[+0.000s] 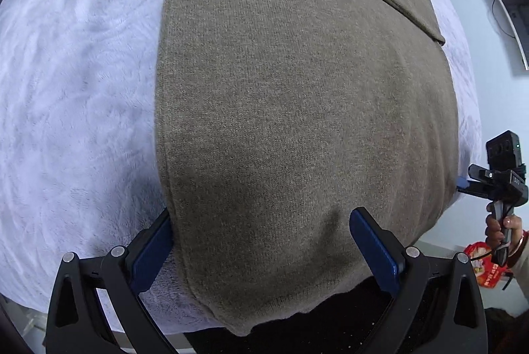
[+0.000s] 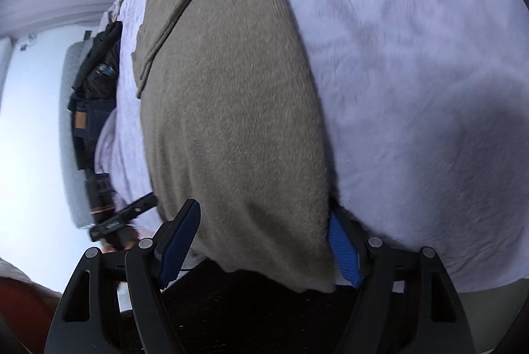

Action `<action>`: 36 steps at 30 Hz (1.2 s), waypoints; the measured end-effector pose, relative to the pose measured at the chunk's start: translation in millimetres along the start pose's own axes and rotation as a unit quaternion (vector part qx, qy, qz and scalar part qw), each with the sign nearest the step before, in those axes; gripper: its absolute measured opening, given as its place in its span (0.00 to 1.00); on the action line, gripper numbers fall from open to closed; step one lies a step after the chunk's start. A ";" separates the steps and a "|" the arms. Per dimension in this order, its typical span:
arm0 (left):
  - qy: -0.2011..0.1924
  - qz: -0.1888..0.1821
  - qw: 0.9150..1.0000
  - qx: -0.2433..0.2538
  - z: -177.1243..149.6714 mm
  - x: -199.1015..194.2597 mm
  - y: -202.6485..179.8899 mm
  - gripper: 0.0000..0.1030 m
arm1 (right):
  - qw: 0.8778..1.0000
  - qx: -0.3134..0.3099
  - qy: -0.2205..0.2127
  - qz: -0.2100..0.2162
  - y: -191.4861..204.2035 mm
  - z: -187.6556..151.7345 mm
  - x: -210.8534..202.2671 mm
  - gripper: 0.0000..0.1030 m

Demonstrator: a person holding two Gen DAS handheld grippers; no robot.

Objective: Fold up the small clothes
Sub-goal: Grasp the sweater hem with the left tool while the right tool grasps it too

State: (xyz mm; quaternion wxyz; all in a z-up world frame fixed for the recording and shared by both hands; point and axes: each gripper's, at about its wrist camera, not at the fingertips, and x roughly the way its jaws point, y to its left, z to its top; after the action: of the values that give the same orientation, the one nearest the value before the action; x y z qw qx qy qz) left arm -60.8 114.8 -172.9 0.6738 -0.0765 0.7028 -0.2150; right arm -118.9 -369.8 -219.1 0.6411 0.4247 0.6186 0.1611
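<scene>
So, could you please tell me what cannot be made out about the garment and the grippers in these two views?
- Left wrist view: garment's top is cut off by the picture's edge.
- Right wrist view: right gripper's right finger tip is hidden behind the garment's edge; contact unclear.
- Right wrist view: dark items beside the blanket are too blurred to identify.

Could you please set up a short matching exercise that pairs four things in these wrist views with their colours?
Things:
1. knit garment
2. fleece blanket
3. pads of the left tongs
4. snack packet at the right edge of the left wrist view

Colours:
A. blue
B. red
C. olive-brown
D. pale lilac-white

Pairs: 1-C, 2-D, 3-A, 4-B
</scene>
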 end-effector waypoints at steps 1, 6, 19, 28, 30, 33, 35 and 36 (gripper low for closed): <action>0.000 -0.014 1.000 -0.004 2.2 0.8 -1.7 0.98 | 1.000 0.001 0.005 0.016 -0.8 -1.4 1.6 0.75; 0.019 -0.074 0.997 0.004 -7.3 -0.4 7.1 0.98 | 0.997 -0.004 0.057 0.055 -5.5 -14.2 17.1 0.75; 0.045 -0.074 0.996 0.019 -8.3 8.1 2.3 0.24 | 0.992 0.007 0.095 0.080 -6.8 -35.0 52.1 0.13; 0.005 -0.190 0.980 -0.052 1.8 -35.8 34.0 0.14 | 0.981 0.010 0.056 0.186 22.0 -24.2 22.9 0.12; -0.017 -0.207 0.976 -0.063 9.8 -49.2 36.5 0.14 | 0.975 0.007 0.032 0.221 32.4 -13.2 13.5 0.08; -0.047 -0.228 0.970 -0.070 24.6 -61.6 36.0 0.14 | 0.967 -0.004 0.002 0.254 46.8 7.3 2.8 0.08; -0.043 -0.206 0.976 -0.060 29.7 -59.8 34.3 0.14 | 0.963 -0.007 -0.012 0.268 54.4 20.0 0.1 0.08; -0.033 -0.188 0.980 -0.058 27.6 -58.4 38.3 0.14 | 0.963 -0.010 -0.016 0.269 57.5 24.8 -0.3 0.08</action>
State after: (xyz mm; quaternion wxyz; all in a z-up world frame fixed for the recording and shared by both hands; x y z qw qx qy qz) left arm -22.1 166.8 -135.0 0.6383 -0.2533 0.6649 -0.2939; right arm -77.6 -344.8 -179.2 0.5877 0.5718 0.4697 0.3271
